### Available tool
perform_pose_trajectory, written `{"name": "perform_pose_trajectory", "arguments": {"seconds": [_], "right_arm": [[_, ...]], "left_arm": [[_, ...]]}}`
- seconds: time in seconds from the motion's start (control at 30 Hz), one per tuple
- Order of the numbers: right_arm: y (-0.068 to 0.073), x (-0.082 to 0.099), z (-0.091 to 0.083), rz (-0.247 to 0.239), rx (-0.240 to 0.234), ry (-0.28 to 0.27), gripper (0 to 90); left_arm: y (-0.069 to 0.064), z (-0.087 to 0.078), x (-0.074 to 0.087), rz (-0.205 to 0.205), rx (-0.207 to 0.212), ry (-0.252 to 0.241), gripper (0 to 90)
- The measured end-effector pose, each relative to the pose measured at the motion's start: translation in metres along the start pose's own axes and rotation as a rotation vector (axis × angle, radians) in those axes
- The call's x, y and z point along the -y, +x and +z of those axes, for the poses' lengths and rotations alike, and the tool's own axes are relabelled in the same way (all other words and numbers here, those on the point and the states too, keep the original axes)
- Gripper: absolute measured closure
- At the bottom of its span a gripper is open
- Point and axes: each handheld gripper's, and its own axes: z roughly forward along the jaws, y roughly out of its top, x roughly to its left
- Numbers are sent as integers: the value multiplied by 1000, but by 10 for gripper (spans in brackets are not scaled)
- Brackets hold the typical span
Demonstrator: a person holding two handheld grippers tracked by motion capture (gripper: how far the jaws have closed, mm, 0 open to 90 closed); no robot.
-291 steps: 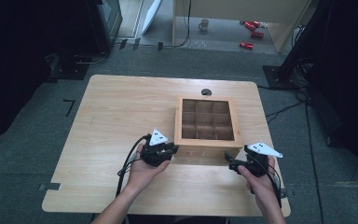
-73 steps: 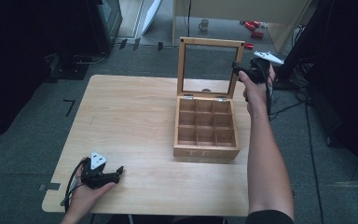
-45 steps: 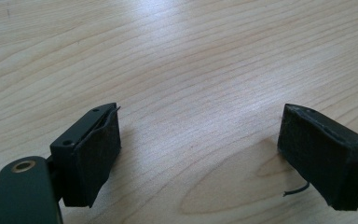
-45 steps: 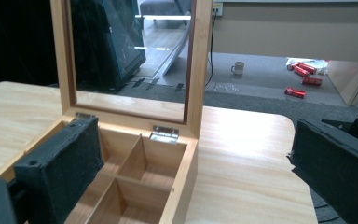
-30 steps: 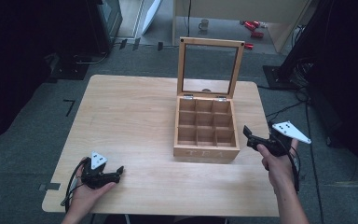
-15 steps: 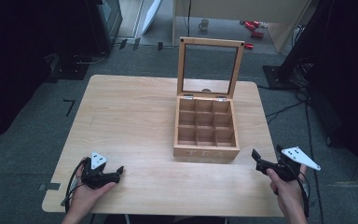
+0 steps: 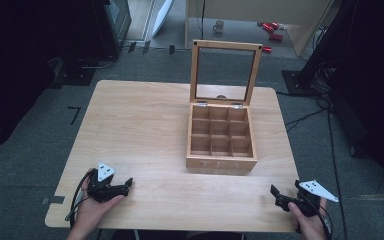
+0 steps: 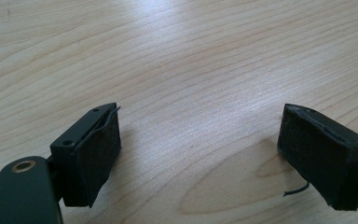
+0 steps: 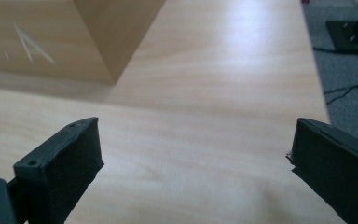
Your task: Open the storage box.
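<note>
On the table (image 7: 145,120), right of centre, sat the tea box (image 7: 221,145), lid upright, compartments bare. Left gripper (image 7: 126,185) rested at the near left corner, jaws wide, nothing between them. Right gripper (image 7: 276,194) lay at the near right corner, just short of the box's front, jaws wide, holding nothing.

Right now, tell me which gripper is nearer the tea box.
The right gripper, by the table's near right corner, just past the box front. The left gripper rests far off at the near left.
</note>
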Motion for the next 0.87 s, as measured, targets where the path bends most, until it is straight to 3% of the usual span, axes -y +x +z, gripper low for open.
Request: {"name": "perform_pose_trajectory", "arguments": {"seconds": [0.07, 0.1, 0.17, 0.3, 0.4, 0.43, 0.47, 0.87], "right_arm": [[1, 3, 2, 2, -2, 19, 20], [3, 7, 6, -20, 6, 51, 20], [5, 7, 7, -33, 9, 61, 20], [6, 6, 13, -31, 26, 135, 19], [9, 6, 15, -58, 48, 153, 20], [13, 6, 16, -89, 67, 168, 16], [15, 6, 17, -107, 55, 173, 15], [15, 6, 17, -106, 54, 174, 14]], "left_arm": [[0, 0, 0, 0, 0, 0, 135], [0, 0, 0, 0, 0, 0, 135], [0, 0, 0, 1, 0, 1, 135], [0, 0, 0, 1, 0, 0, 135], [0, 0, 0, 0, 0, 0, 135], [0, 0, 0, 0, 0, 0, 135], [0, 0, 0, 1, 0, 0, 135], [0, 0, 0, -1, 1, 0, 135]]}}
